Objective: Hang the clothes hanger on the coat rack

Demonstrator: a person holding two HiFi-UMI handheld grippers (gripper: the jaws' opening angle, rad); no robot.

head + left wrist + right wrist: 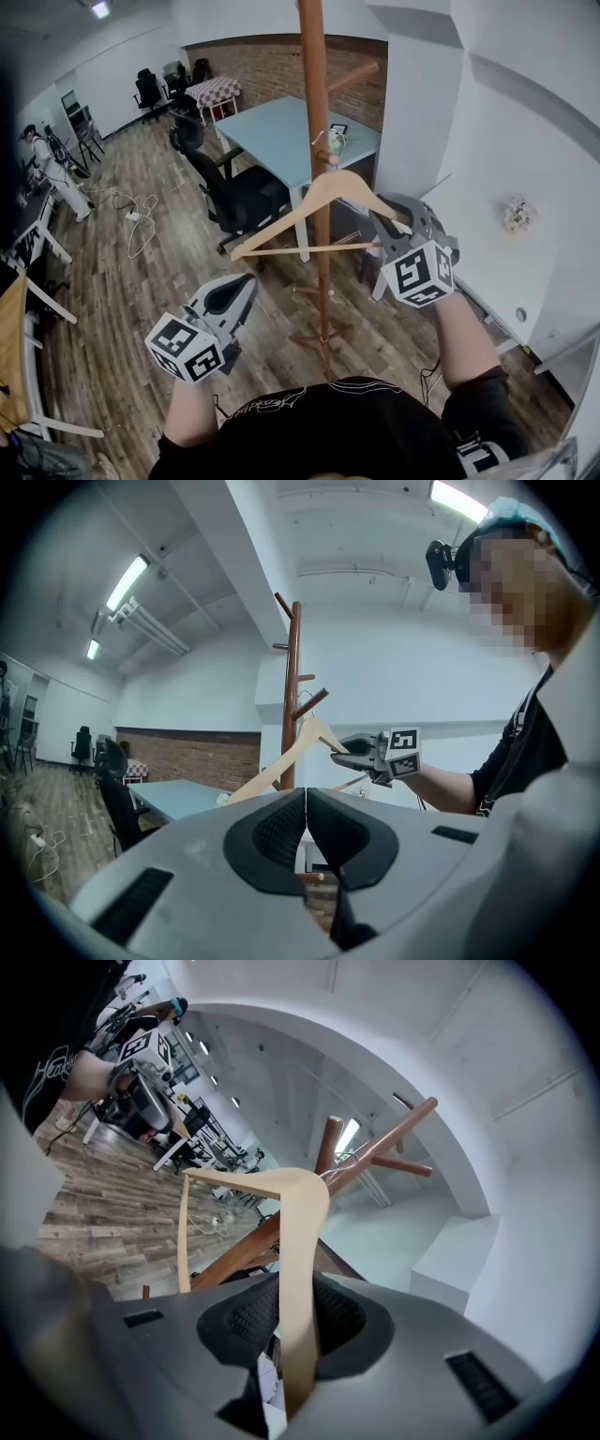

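Right claw (pixel 390 221) grips one end of hanger (pixel 281 225) beside coat rack (pixel 315 94).

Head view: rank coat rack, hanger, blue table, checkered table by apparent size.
1. Coat rack: runs from the top edge down to the floor.
2. Blue table and hanger: about alike; the hanger is nearer the camera, so no ranking.
3. Checkered table: smallest, far back.

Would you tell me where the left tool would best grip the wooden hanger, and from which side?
The hanger by its free sloping arm, likely from where the left tool is: that flat bar sits bare, while the right tool grips the other arm and the hook must stay free for the coat rack.
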